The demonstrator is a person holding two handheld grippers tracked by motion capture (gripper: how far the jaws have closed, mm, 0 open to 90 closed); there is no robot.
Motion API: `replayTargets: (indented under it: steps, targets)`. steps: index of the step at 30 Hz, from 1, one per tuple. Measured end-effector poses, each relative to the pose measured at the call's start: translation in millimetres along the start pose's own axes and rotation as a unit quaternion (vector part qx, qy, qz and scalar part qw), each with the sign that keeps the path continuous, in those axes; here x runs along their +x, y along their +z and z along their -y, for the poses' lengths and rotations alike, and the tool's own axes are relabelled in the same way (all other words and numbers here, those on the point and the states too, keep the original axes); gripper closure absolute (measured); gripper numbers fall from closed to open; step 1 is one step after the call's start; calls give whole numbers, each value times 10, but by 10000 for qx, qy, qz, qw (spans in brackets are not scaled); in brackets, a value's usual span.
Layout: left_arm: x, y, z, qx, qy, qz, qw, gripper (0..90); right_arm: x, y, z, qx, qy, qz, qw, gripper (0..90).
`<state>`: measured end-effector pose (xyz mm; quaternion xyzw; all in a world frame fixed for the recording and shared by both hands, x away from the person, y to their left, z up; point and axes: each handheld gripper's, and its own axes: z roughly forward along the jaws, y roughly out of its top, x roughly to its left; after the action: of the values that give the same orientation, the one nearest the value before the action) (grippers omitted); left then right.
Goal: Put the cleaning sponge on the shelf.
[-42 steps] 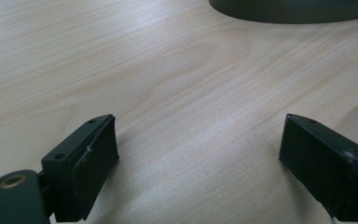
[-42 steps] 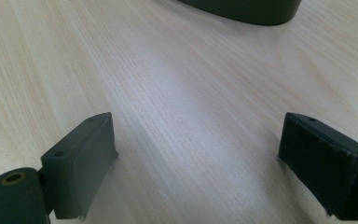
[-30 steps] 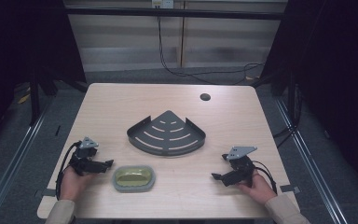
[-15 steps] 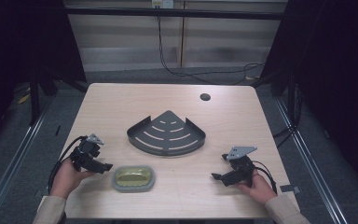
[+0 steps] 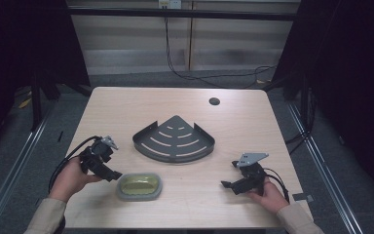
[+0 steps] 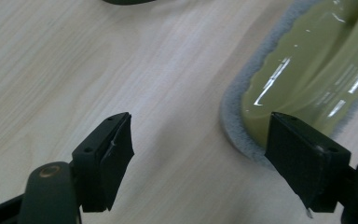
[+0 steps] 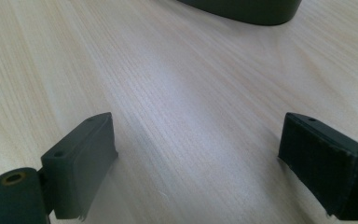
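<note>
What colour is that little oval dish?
Olive-yellow dish with a grey rim, clearest in the left gripper view.

Two black hand-held grippers, one per hand: left hand-held gripper (image 5: 108, 171) with a loop of black cable trailing behind, right hand-held gripper (image 5: 230, 185) topped by a grey three-cornered plate and trailed by thin black cable. Blocky black jaws with flat dark pads, small screw holes along the upper edges, a brass-ringed hole at the base of one. Beige sleeves (image 5: 46, 218) behind each.
</note>
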<state>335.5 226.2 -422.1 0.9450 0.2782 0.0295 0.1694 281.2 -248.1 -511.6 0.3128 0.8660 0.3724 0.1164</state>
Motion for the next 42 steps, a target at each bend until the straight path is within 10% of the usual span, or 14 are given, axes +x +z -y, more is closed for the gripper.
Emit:
replayTargets:
  steps: [17, 42]
  targets:
    - [-215, -93, -289, 424, 540, 357, 9970, 262, -1, 0, 0, 0, -5, 0, 10000, 103]
    - [-514, 138, -631, 936, 1330, 857, 9830, 415, -1, 0, 0, 1, -6, -5, 10000, 103]
